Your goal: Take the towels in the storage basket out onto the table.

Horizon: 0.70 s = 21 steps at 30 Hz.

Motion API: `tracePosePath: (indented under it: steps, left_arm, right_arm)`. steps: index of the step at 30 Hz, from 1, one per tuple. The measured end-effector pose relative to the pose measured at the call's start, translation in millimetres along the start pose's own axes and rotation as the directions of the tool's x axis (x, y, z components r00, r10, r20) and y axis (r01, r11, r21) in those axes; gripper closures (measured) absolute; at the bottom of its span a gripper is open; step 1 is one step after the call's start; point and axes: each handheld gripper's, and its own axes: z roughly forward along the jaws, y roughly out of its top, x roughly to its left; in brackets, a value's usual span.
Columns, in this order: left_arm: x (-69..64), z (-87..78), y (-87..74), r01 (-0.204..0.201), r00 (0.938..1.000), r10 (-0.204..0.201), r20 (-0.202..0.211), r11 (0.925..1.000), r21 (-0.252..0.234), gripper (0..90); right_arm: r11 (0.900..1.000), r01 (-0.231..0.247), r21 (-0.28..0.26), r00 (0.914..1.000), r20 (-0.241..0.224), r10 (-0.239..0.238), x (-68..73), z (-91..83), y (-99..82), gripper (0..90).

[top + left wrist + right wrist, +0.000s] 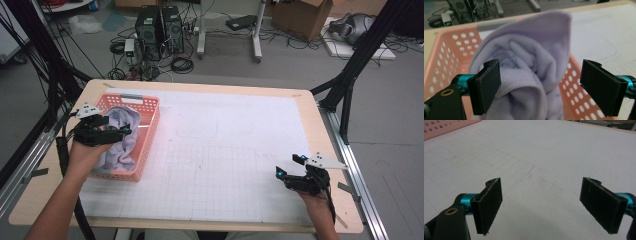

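A pale lilac towel [121, 137] lies bunched in a pink perforated basket [149, 131] at the table's left side. My left gripper [122, 131] hovers over the basket, open, its jaws spread on either side of the towel [529, 67] without closing on it. The basket's wall [446, 55] rises behind the cloth in the left gripper view. My right gripper [290, 166] rests low near the table's front right, open, with only the white gridded mat [536, 170] between its jaws.
A white gridded mat [225, 150] covers most of the wooden table [310, 100]. A corner of the pink basket [446, 127] appears far off in the right gripper view. Beyond the table, computer towers [159, 30], cables and boxes stand on the floor.
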Motion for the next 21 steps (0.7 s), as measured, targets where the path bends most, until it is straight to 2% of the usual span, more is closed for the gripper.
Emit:
tracePosePath:
  steps: [1,2,4,5,7,9,10,11,12,14,16,18,19,21]
  left_arm:
    - [0.0,0.0,0.0,0.0,1.0,0.0,0.0,1.0,0.0,17.9]
    - [2.7,4.5,-1.8,0.002,1.0,-0.002,-0.009,0.9996,0.029,17.9]
    - [3.8,7.1,-2.4,0.004,0.9999,-0.004,-0.014,0.999,0.044,17.9]
    - [6.1,13.0,-3.5,0.001,0.9996,0.001,-0.028,0.9966,0.082,17.9]
    - [8.6,20.2,-5.6,-0.005,0.9984,0.012,-0.055,0.9927,0.12,17.3]
    - [11.7,28.0,-7.9,0.002,0.995,0.015,-0.099,0.985,0.172,16.2]
    - [11.7,28.0,-7.9,0.002,0.995,0.015,-0.099,0.985,0.172,15.8]
    - [12.9,32.4,-9.2,0.013,0.9933,0.01,-0.115,0.9805,0.196,15.3]
    - [14.9,39.6,-10.7,0.035,0.9913,-0.004,-0.131,0.9721,0.232,14.4]
    - [16.4,46.0,-12.8,0.049,0.9914,-0.015,-0.13,0.9623,0.268,11.9]
    - [17.3,51.7,-15.4,0.045,0.9919,-0.007,-0.127,0.9537,0.297,9.4]
    - [18.0,57.4,-17.8,0.06,0.9923,-0.022,-0.122,0.9458,0.319,5.6]
    - [18.0,57.4,-17.8,0.06,0.9923,-0.022,-0.122,0.9458,0.319,5.5]
    - [18.4,62.9,-20.6,0.062,0.9933,-0.024,-0.113,0.9373,0.343,4.1]
  right_arm:
    - [1.0,-0.001,0.0,1.0,0.0,0.001,-0.1,0.1,-0.1,17.3]
    - [1.0,-0.003,0.001,1.0,0.0,0.003,-0.1,0.3,-0.2,17.3]
    - [1.0,-0.001,0.003,1.0,-0.001,0.001,-0.1,0.7,-0.2,17.3]
    - [1.0,-0.005,0.007,1.0,-0.002,0.005,0.1,0.8,-0.2,17.3]
    - [1.0,-0.004,0.003,1.0,0.0,0.004,0.3,1.8,-0.1,17.3]
    - [1.0,-0.004,0.007,1.0,0.0,0.004,0.8,2.1,0.2,17.3]
    - [1.0,-0.007,0.005,1.0,-0.003,0.007,1.4,2.4,0.4,17.3]
    - [1.0,-0.003,0.005,1.0,-0.002,0.003,1.5,2.5,0.3,17.3]
    - [1.0,0.001,0.006,1.0,-0.001,-0.001,1.5,2.5,0.3,17.3]
    - [1.0,-0.001,0.008,1.0,-0.001,0.001,1.2,2.5,-0.1,17.3]
    - [1.0,-0.006,0.007,1.0,-0.001,0.006,0.8,2.1,-0.2,17.3]
    - [0.9999,-0.008,0.008,1.0,-0.002,0.008,0.9,1.8,-0.4,17.3]
    - [0.9999,-0.007,0.007,1.0,-0.002,0.007,0.8,1.9,-0.5,17.3]
    - [0.9999,-0.007,0.009,1.0,-0.003,0.007,1.0,2.0,-0.3,17.3]
